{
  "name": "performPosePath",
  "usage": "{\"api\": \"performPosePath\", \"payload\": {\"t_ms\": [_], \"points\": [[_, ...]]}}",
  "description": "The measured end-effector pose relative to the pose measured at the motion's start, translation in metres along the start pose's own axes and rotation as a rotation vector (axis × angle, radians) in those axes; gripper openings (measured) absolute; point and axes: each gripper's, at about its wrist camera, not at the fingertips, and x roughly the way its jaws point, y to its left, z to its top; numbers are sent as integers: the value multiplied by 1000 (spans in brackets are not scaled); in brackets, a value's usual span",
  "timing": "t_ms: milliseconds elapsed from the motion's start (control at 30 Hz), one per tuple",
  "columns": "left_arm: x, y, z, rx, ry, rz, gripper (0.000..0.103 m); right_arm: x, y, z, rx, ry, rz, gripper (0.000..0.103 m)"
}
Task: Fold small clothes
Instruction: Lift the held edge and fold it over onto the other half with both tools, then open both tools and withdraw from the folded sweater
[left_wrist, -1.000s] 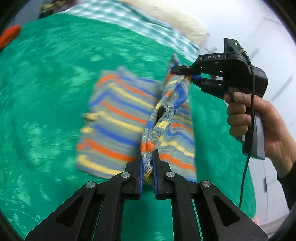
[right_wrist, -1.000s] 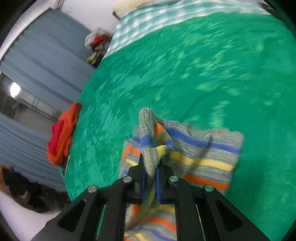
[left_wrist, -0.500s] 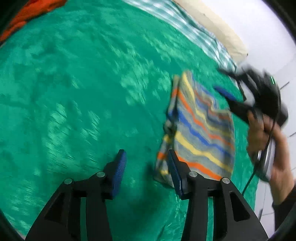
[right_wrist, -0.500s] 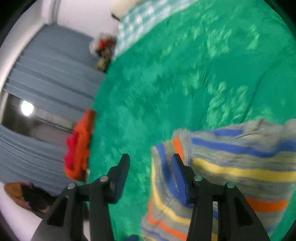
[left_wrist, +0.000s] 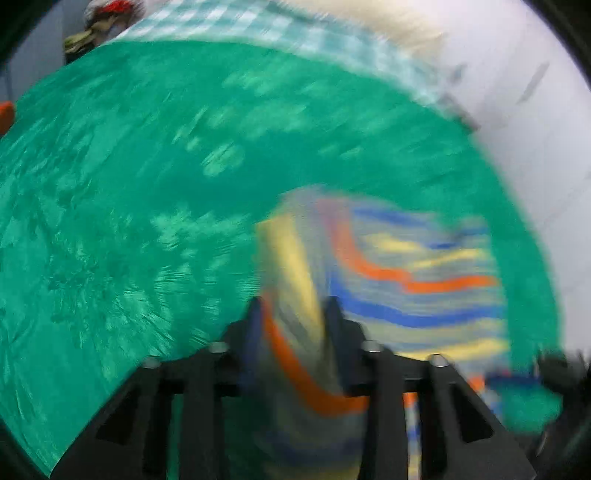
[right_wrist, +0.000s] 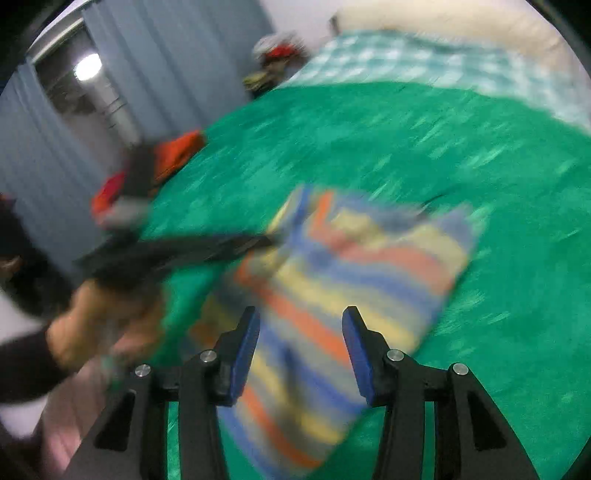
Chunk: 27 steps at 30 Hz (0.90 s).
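Striped knit garment (right_wrist: 347, 280) lies on a green blanket (right_wrist: 406, 147), its near edge between the closing jaws of the left gripper (left_wrist: 293, 314), while the right gripper (right_wrist: 300, 325) hovers open above it; no writing is legible.

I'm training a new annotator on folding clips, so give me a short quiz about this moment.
1. True or false: the jaws of the right gripper are clamped shut.
2. The striped knit garment lies on: A) green blanket B) wooden table C) tiled floor.
3. Fill in: the bunched cloth near the curtains is ___.
Key: 1 false, they stand open; 2 A; 3 orange.
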Motion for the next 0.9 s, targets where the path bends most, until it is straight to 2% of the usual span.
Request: {"api": "performPosePath", "payload": {"t_ms": [33, 100, 167, 267, 367, 400, 433, 467, 500, 567, 633, 700, 800, 867, 900], "points": [[9, 10, 3, -26, 17, -7, 33, 19, -7, -11, 10, 82, -39, 41], [1, 18, 7, -33, 9, -9, 34, 11, -5, -15, -7, 36, -39, 35], [-21, 21, 6, -7, -27, -15, 34, -8, -12, -1, 60, 1, 20, 35], [-54, 21, -5, 21, -62, -123, 37, -30, -27, 37, 75, -96, 7, 35], [-70, 7, -39, 105, -28, -186, 38, -13, -55, 66, 133, -72, -44, 35], [-67, 3, -51, 131, 6, -169, 38, -1, -65, 69, 155, -47, -70, 35], [-61, 2, -61, 156, 43, -128, 38, 21, -81, 69, 195, 22, -108, 35], [-52, 1, -76, 205, 103, -37, 34, 33, -85, 66, 214, 65, -119, 35], [-48, 0, -85, 233, 126, 13, 33, 36, -86, 61, 212, 60, -125, 35], [-55, 5, -99, 254, 116, 75, 32, 22, -76, 58, 185, 21, -165, 35], [-66, 10, -102, 230, 123, 86, 29, 3, -60, 54, 176, -14, -209, 36], [-80, 12, -102, 195, 93, 37, 30, -27, -32, 40, 120, -75, -185, 36], [-100, 5, -103, 169, 11, -19, 45, -49, 12, 8, 66, -94, -118, 36], [-93, 0, -104, 158, 3, -15, 48, -44, 37, -20, 53, -57, -54, 36], [-81, 0, -106, 142, 36, 1, 46, -44, 37, -20, 53, -57, -54, 36]]}}
